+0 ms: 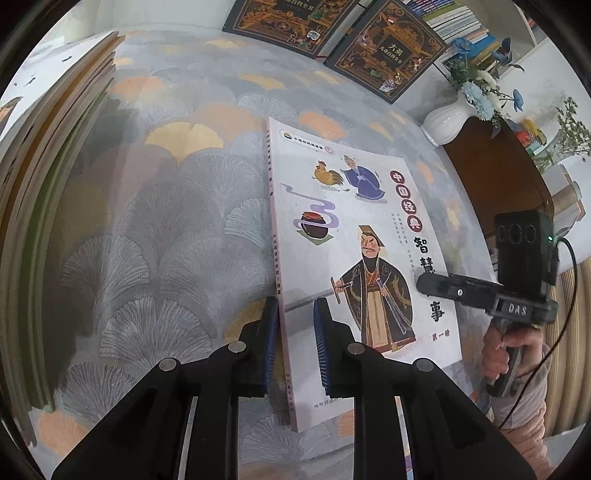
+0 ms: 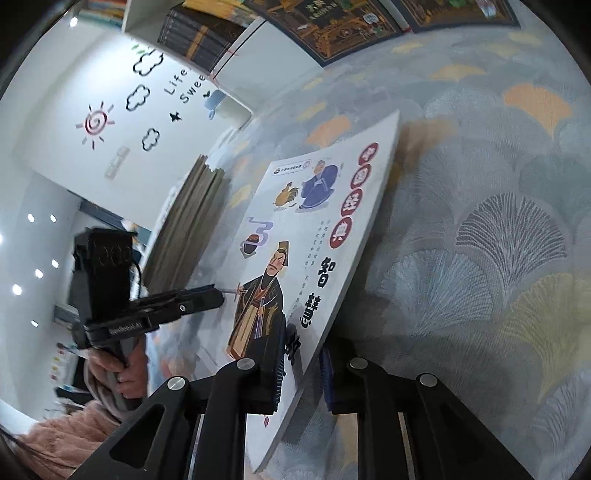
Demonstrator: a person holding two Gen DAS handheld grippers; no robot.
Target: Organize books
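Thin, floppy paperback book (image 1: 354, 236), tilted above the tablecloth (image 1: 166, 192) right of the stack (image 1: 55, 155), clamped at spine by left gripper (image 1: 295, 332) and at fore-edge by right gripper (image 2: 303, 365) (support both edges; it sags).

White illustrated paperback book (image 1: 354, 236): spine-side lower corner hidden between and under the left claw (image 1: 295, 314) pads; in the right wrist view its near edge passes behind the right claw (image 2: 301, 354), covering the last title characters. Stack of thin tan-edged books (image 1: 55, 155): blurred, cut by the left frame edge, covers unreadable. Two dark ornate hardcover books (image 1: 384, 48): tops cropped by the upper edge. Shelved book spines (image 1: 454, 18): too small to read. Person's hand (image 1: 506, 354) on the grip: partly hidden by the handle.
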